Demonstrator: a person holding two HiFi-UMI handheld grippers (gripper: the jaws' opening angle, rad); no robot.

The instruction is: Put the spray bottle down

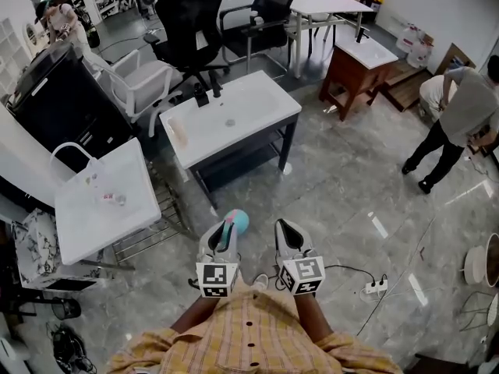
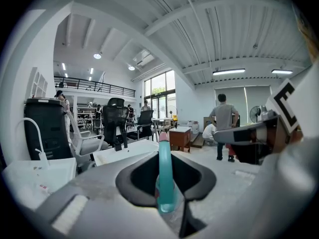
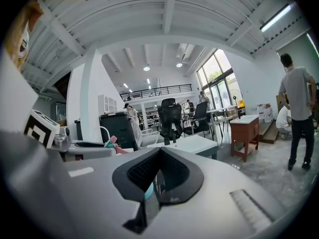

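The spray bottle [image 1: 237, 222] is teal with a pink nozzle tip. My left gripper [image 1: 224, 238] is shut on it and holds it in the air over the floor, in front of me. In the left gripper view the bottle's [image 2: 165, 176] narrow teal part stands upright, clamped between the jaws. My right gripper [image 1: 287, 237] hovers just to the right of the left one, its jaws shut with nothing in them. In the right gripper view the left gripper [image 3: 79, 148] shows at the left with the bottle's nozzle [image 3: 112, 143] on top.
A white sink table [image 1: 257, 100] with black taps stands ahead across the grey floor. A second white sink unit [image 1: 132, 178] is at the left, a wooden one [image 1: 347, 72] at the back right. Office chairs stand behind. A person [image 1: 460, 111] stands at the right. A power strip [image 1: 375, 287] lies on the floor.
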